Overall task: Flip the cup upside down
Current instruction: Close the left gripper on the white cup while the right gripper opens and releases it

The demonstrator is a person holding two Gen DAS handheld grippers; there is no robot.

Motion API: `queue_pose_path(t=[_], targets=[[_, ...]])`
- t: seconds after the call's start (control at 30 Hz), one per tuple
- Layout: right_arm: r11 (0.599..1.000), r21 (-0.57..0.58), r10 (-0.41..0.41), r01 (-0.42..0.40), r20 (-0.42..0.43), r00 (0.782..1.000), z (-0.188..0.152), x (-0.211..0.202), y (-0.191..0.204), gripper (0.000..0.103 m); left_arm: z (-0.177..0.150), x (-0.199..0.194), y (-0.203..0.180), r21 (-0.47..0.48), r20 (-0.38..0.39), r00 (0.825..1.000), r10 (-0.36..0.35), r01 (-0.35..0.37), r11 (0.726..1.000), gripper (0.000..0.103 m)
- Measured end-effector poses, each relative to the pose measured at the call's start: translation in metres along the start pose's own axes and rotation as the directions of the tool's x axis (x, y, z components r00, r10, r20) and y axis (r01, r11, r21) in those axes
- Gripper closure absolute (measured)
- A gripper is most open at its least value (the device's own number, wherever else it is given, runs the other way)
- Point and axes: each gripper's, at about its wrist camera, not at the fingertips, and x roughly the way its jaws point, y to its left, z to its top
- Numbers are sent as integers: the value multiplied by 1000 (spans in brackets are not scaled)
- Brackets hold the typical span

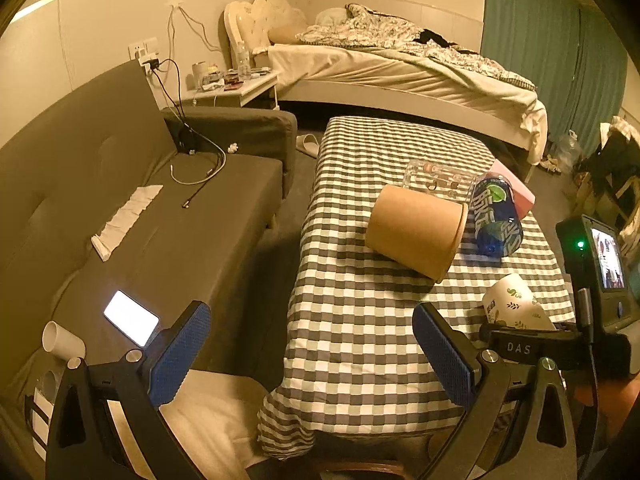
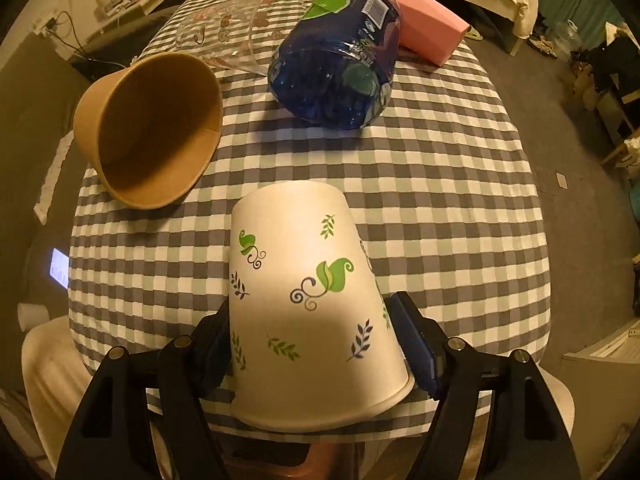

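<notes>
A white paper cup with green leaf prints point(image 2: 308, 300) is between the fingers of my right gripper point(image 2: 316, 332), which is shut on it. Its base points away from the camera and its rim is near the gripper body. In the left wrist view the same cup point(image 1: 512, 304) shows at the right, held by the right gripper over the near right part of the checked table point(image 1: 360, 320). My left gripper point(image 1: 312, 356) is open and empty, above the near left edge of the table.
On the table lie a brown paper cup on its side point(image 2: 152, 128), a blue jar on its side point(image 2: 336, 64), a clear plastic cup point(image 2: 236, 28) and a pink box point(image 2: 424, 28). A grey sofa point(image 1: 120, 200) with a lit phone point(image 1: 131, 318) stands left; a bed point(image 1: 400, 68) is behind.
</notes>
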Motion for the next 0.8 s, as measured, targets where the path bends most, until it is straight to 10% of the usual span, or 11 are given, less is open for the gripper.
queue_pose_path(t=[0.47,0.8], targets=[[998,-59,18,-3,246,969,-7,-86,-59,16,27,15,-73,59,-128,983,-132,141,988,0],[999,50,-28,16,249,968,-23,-79,-145,16,53,50,-153,106,-298,944,-145,183,977,0]])
